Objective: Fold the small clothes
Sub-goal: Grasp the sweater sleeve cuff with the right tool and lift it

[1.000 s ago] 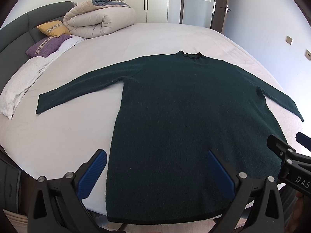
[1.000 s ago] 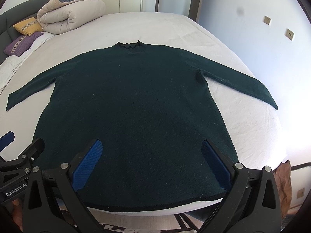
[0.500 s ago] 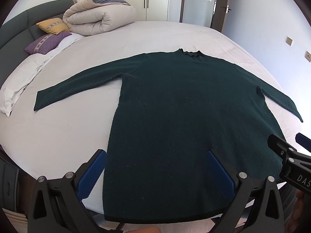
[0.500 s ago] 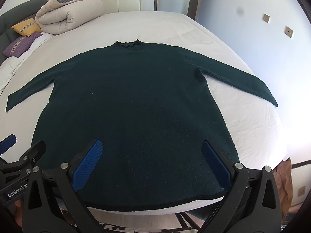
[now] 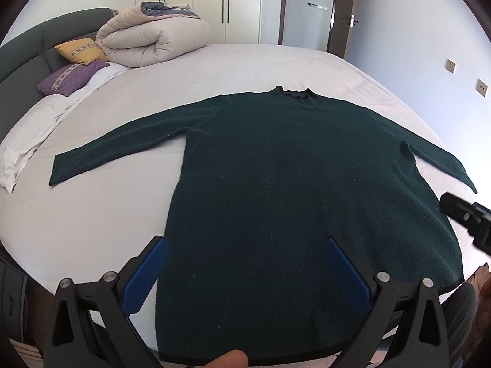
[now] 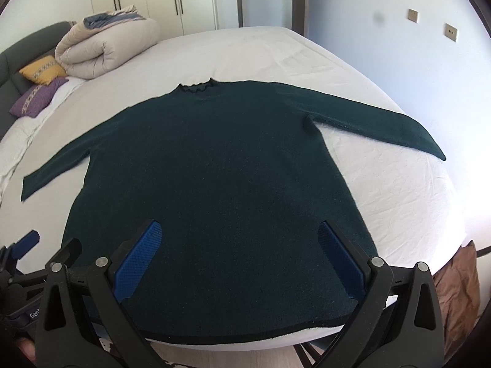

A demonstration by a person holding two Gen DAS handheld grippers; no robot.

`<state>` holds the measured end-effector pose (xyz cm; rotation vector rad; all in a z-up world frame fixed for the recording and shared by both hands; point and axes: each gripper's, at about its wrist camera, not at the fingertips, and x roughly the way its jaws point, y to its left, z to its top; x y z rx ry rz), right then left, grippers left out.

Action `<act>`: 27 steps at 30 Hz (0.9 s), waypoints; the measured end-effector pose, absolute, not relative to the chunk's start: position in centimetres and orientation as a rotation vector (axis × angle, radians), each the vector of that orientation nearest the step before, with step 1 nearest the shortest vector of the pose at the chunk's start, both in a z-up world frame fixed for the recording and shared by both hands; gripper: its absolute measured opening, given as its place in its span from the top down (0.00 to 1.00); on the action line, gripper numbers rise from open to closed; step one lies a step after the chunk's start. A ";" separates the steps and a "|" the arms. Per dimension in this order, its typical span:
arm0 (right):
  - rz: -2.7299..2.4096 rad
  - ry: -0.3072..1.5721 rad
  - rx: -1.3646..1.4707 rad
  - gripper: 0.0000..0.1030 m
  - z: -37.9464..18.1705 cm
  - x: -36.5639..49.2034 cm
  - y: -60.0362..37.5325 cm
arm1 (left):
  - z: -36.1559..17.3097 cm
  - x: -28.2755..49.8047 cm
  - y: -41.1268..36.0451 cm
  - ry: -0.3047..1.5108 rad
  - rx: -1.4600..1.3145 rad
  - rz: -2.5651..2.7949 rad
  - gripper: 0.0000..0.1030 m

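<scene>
A dark green sweater (image 5: pixel 307 190) lies flat on the white bed (image 5: pixel 107 214), front side down or up cannot be told, with both sleeves spread out and its hem at the near edge. The left claw (image 5: pixel 245 273) and the right claw (image 6: pixel 236 260) hang above the hem, both wide open and empty.

- White bed (image 5: pixel 245 61) filling the room, dark headboard (image 5: pixel 27 49) at its left.
- Rolled duvet (image 5: pixel 153 41) and two cushions (image 5: pixel 79 50) near the headboard.
- Wardrobe doors (image 5: pixel 227 3) behind the bed, pale wall (image 6: pixel 383 36) to its right.
</scene>
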<state>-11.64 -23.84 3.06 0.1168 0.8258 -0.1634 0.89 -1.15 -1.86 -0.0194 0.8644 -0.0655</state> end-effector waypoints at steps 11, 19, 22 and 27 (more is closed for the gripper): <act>-0.278 0.563 0.739 0.00 2.2 -12.5 -49.4 | -1.4 8.1 -4.5 0.893 -0.176 -0.254 0.00; -0.345 0.478 1.231 0.00 -5.6 -10.5 -63.8 | -2.7 13.2 -7.5 0.958 -0.202 -0.252 0.00; -0.343 0.420 1.320 0.00 -6.9 -9.5 -66.4 | -3.2 15.1 -8.1 0.962 -0.246 -0.294 0.00; -0.363 0.450 1.304 0.00 -7.3 -5.9 -67.8 | -4.1 17.7 -9.4 0.969 -0.261 -0.324 0.00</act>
